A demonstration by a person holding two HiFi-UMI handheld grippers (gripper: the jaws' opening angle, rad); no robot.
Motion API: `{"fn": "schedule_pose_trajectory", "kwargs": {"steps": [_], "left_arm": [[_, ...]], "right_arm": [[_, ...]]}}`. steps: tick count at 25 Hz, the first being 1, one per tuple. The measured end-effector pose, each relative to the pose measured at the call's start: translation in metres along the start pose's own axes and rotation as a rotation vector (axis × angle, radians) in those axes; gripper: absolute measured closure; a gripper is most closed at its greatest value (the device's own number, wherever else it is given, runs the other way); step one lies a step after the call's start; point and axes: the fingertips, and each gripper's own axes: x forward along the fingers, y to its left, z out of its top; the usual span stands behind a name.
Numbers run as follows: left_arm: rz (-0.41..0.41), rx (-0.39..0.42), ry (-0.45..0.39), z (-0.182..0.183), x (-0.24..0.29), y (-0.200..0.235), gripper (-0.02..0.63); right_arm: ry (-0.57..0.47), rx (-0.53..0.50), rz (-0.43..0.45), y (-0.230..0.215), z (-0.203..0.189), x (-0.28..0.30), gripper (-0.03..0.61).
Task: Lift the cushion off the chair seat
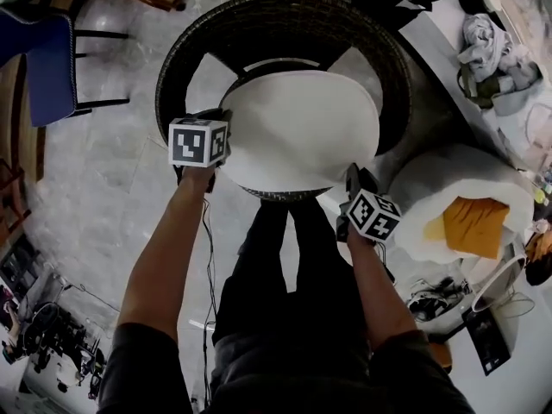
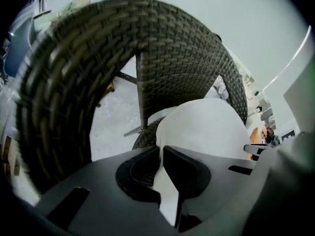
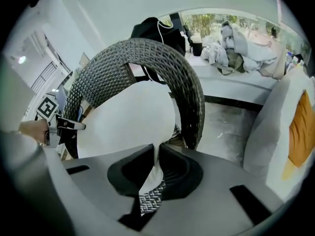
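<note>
Wicker chair rim (image 1: pixel 285 11) around white cushion (image 1: pixel 302 132); beanbag (image 1: pixel 423 179) nearby, right

White round cushion (image 1: pixel 297 132), tilted above wicker chair (image 1: pixel 259 24) seat

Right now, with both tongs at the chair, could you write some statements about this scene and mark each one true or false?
1. The left tongs are shut on the edge of the white cushion. True.
2. The right tongs are open and empty. False: they are also shut on the cushion's edge.
3. The wicker chair has a rounded back. True.
4. The orange pillow lies on the wicker chair. False: it lies on a white seat to the right of the chair in the head view.
</note>
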Motion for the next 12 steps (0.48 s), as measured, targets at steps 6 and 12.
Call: {"fn": "schedule_pose_trajectory", "kwargs": {"steps": [6,12], "left_arm": [[0.020,0.038,-0.122,0.045,-0.088,-0.025,0.580],[0.040,0.070,-0.292,0.099,-0.187,-0.055,0.578]], "right_arm": [[-0.120,-0.035,0.044,0.025,0.054,-0.065,0.538],[-0.262,-0.073,0.104,0.053,0.116,-0.137,0.538]]}}
